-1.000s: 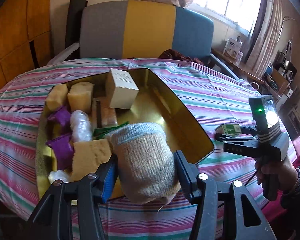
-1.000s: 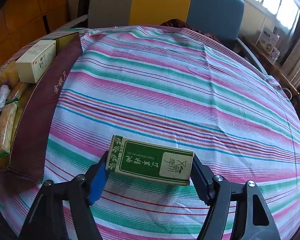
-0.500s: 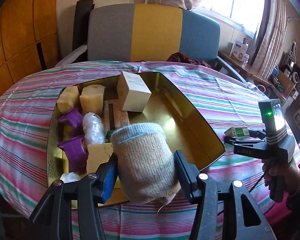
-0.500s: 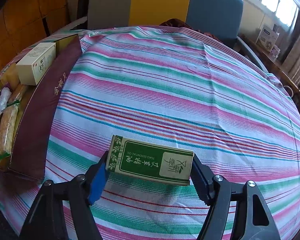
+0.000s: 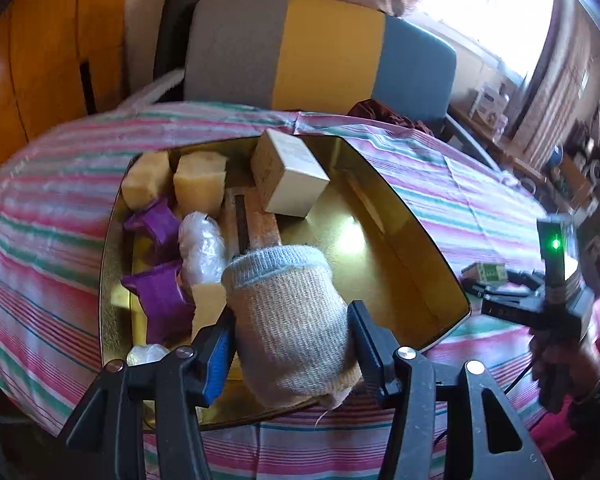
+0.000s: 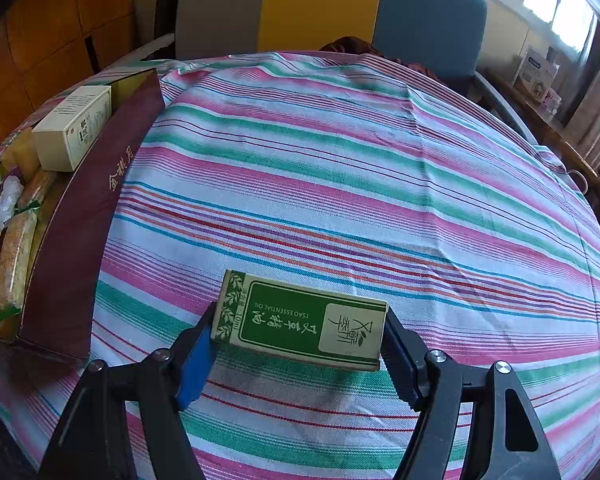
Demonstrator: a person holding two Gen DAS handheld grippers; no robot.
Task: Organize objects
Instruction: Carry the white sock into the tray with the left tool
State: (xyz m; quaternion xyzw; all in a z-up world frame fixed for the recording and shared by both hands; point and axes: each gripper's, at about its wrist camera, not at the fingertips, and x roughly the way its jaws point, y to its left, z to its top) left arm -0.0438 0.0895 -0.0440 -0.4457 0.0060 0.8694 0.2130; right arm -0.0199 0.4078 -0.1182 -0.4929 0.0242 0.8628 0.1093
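Observation:
My left gripper is shut on a rolled beige and grey sock, held over the near edge of the gold-lined box. Inside the box lie yellow sponge blocks, purple packets, a clear plastic bundle and a cream carton. My right gripper is shut on a green essential-oil box just above the striped tablecloth. In the left wrist view that gripper shows at far right, in a person's hand, still gripping the green box.
The box's maroon outer wall stands left of my right gripper, with the cream carton leaning on its rim. A grey, yellow and blue chair is behind the table. Shelves with clutter line the right wall under the window.
The left gripper with the sock has shifted sideways, so the box now sits further right in its view. The right gripper and green box have stayed still.

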